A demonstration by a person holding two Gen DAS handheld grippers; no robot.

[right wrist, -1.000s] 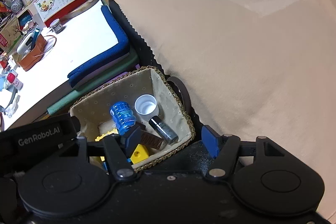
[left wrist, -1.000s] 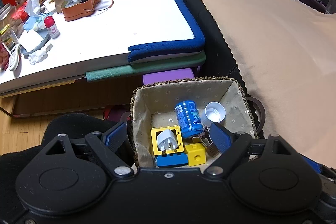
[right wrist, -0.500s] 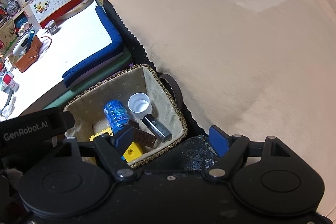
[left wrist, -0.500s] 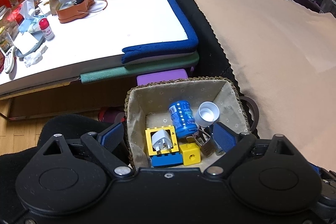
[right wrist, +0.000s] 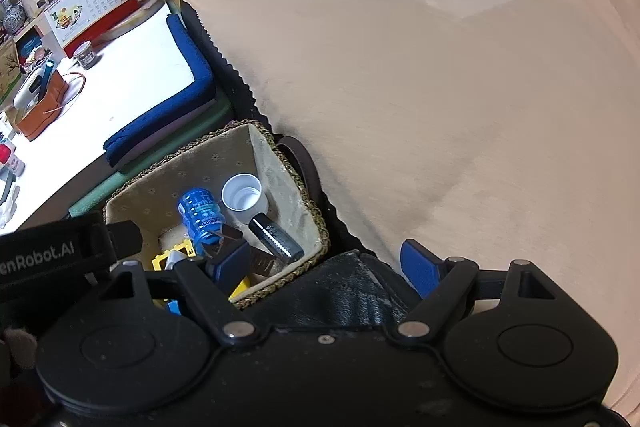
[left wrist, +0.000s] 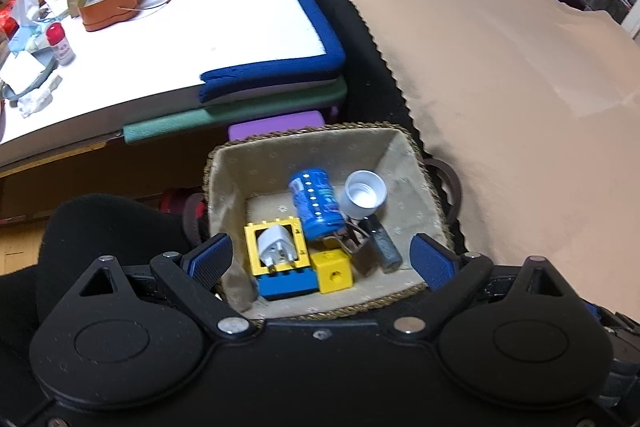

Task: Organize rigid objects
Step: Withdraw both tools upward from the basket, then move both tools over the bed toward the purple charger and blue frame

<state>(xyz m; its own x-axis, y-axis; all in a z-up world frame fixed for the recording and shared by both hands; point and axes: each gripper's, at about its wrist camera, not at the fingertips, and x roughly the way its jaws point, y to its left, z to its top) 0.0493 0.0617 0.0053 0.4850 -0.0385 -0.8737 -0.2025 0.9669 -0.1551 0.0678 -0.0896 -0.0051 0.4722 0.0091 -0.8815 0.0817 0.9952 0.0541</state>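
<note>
Since the earlier frames, both grippers have been drawn back and raised a little, so that the woven basket (left wrist: 416, 151) is now seen more fully from above. The left gripper (left wrist: 320, 259) is held spread wide over the basket's near rim, with nothing between its fingers; the right gripper (right wrist: 326, 269) is likewise spread and empty, one finger over the basket's near corner and the other over the beige cloth (right wrist: 440, 67).

Inside the basket lie a blue can (left wrist: 316, 203) on its side, a white cap (left wrist: 365, 194) just beside it, a dark cylindrical tube (left wrist: 382, 245), a white plug adapter (left wrist: 276, 247) resting in a yellow frame brick (left wrist: 298, 227), a blue brick (left wrist: 286, 285) and a yellow cube (left wrist: 332, 271), all crowded toward the near wall.

A pick from the basket is judged to be the step in hand. A descent between the lined walls will be called for, with one object singled out from touching neighbours. Little room is left near the rim, while the cloth to the right lies open for placing.
</note>
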